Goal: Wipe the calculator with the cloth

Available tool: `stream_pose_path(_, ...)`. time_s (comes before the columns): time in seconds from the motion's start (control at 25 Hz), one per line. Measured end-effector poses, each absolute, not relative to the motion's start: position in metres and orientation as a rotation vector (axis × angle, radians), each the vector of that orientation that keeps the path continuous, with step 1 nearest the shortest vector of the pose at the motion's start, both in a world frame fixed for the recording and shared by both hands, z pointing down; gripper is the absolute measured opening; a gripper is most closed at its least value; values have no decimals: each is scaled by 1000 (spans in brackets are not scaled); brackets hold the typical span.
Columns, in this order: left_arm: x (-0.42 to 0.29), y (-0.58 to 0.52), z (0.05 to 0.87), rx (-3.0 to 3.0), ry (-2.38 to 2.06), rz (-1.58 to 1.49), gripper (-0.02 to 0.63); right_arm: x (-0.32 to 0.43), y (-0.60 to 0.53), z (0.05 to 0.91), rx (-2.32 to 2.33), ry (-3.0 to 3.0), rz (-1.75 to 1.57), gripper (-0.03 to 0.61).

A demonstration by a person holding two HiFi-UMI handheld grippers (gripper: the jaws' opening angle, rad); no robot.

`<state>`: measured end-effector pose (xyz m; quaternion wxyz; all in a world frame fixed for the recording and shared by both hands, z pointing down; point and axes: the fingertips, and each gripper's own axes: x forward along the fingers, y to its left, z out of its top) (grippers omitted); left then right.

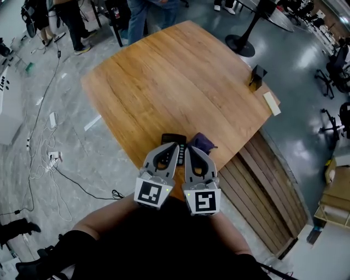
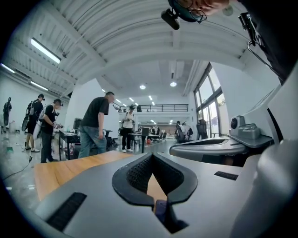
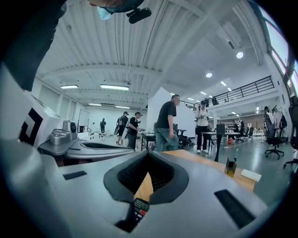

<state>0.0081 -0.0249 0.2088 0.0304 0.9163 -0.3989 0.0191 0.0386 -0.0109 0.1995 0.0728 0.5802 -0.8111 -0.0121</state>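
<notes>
A black calculator [image 1: 173, 139] lies near the front edge of the wooden table [image 1: 180, 82], with a purple cloth [image 1: 201, 143] bunched just to its right. My left gripper [image 1: 175, 148] and right gripper [image 1: 189, 149] hover side by side over the table's front edge, just short of both things, jaws shut and empty. In the left gripper view the jaws [image 2: 152, 158] meet at the tip, and a bit of purple cloth [image 2: 161, 210] shows through the gap below. In the right gripper view the shut gripper [image 3: 148, 154] shows the calculator [image 3: 140, 206] through that gap.
A small dark box [image 1: 256, 76] and a white block [image 1: 272, 103] sit near the table's right edge. Wooden slats [image 1: 262, 191] lie on the floor to the right. People [image 1: 136, 16] stand beyond the far edge. Cables [image 1: 49, 156] trail across the floor on the left.
</notes>
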Motion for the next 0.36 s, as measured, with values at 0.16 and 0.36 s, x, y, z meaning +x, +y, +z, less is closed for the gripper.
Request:
stream_pose_path(0.16, 8, -27, 207, 2821, -1228, 72, 6, 40, -12, 198, 1740, -2428, -28, 15)
stream_pose_path(0.36, 6, -32, 201, 2831, -1257, 77, 6, 38, -16, 188, 1744, -2444, -69, 15)
